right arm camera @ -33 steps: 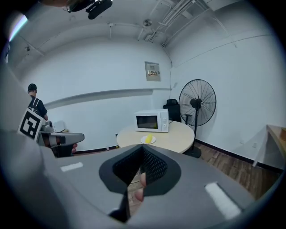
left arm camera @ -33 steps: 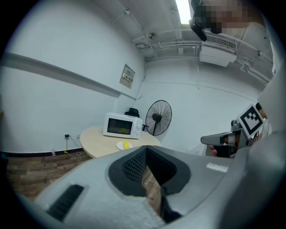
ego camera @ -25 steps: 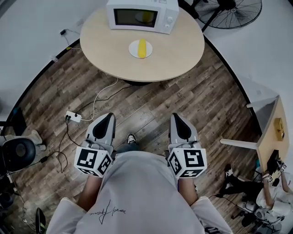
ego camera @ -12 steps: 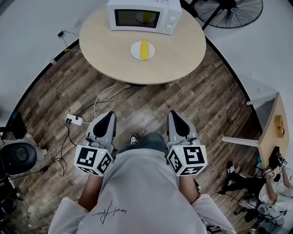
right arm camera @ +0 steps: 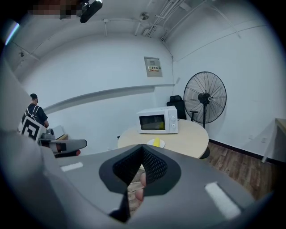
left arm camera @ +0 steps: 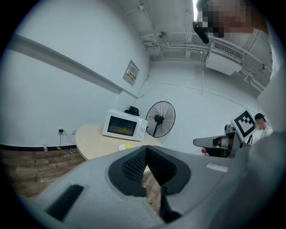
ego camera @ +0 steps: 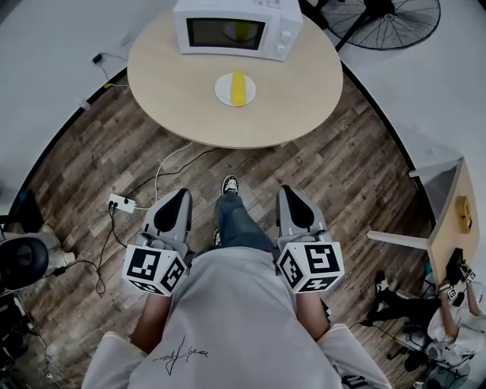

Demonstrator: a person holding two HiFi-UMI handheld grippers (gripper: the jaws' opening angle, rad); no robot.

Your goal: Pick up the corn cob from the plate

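**Corn cob on its plate, well ahead of two empty grippers with closed fingers**

The yellow corn cob lies on a small round white plate near the middle of the round, pale, smooth-topped bench. It sits just in front of a boxy white microwave with a dark glass door. The left gripper and right gripper are held low at the person's waist over the dark wood-plank floor, well apart from the bench. In the left gripper view the ribbed black fingers meet at the tip in a narrow V with nothing between them. The right gripper's fingers are pressed together the same way. In both gripper views the cob shows small and far beyond the fingertips. A black wire-caged fan stands past the bench.
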